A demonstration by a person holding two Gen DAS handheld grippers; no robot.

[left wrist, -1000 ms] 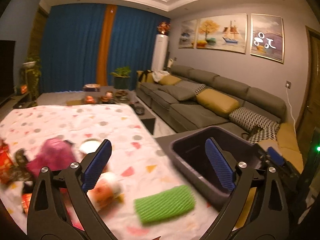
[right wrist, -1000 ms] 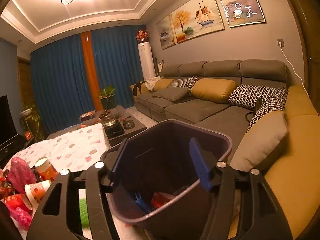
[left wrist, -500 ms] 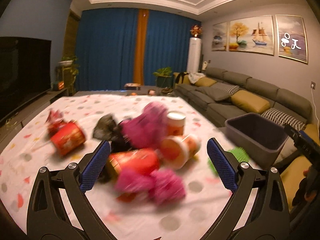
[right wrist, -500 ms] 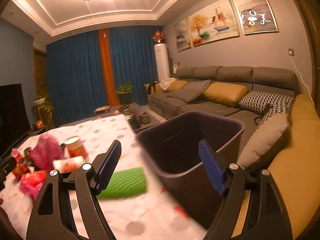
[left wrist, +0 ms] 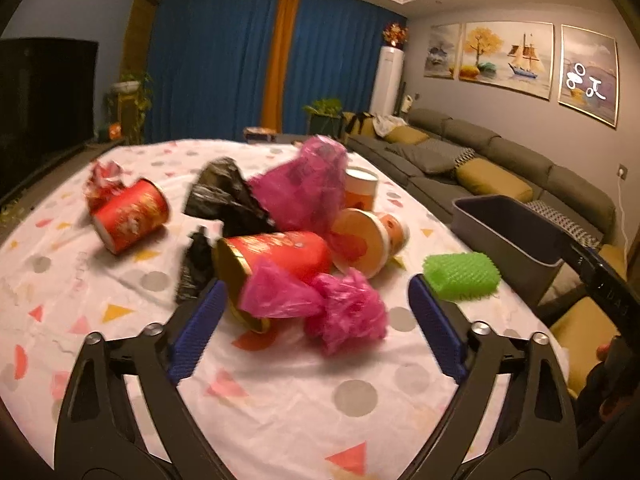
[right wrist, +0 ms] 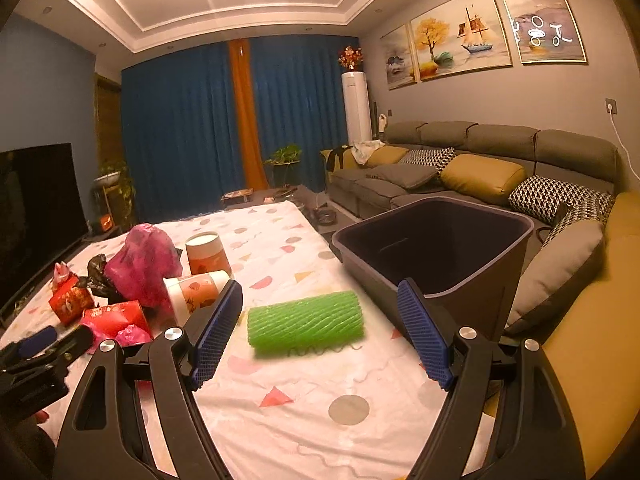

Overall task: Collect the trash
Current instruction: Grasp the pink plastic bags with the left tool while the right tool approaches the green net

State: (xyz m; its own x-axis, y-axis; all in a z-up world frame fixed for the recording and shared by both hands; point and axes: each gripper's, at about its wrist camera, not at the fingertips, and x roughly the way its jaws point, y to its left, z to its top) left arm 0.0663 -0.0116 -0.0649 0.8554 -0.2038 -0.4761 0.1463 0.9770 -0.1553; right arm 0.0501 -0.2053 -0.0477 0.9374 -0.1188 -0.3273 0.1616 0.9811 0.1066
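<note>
1. We see our left gripper [left wrist: 316, 328] closest, with its blue jaws wide apart. They have just been closing a little, and nothing is pinched between them.
2. Our right gripper [right wrist: 318, 336] also has its jaws wide apart, and they hold nothing.
3. Just past the left jaws lies a crumpled pink bag [left wrist: 344, 312] on the dotted tablecloth [left wrist: 280, 400].
4. The pink bag touches a red cup [left wrist: 276, 256] lying on its side.
5. Just ahead of the right jaws lies a green foam roll [right wrist: 306, 322], flat on the cloth.
6. Behind the red cup we see an orange paper cup [left wrist: 368, 240] on its side, a black bag [left wrist: 224, 196] and a big pink bag [left wrist: 308, 188], all in one heap.
7. Another red cup [left wrist: 130, 216] lies apart on the left.
8. The dark bin [right wrist: 508, 248] stands at the table's right edge, near the green roll.
9. Far back we see a grey sofa [right wrist: 460, 148] and blue curtains [right wrist: 180, 132].
</note>
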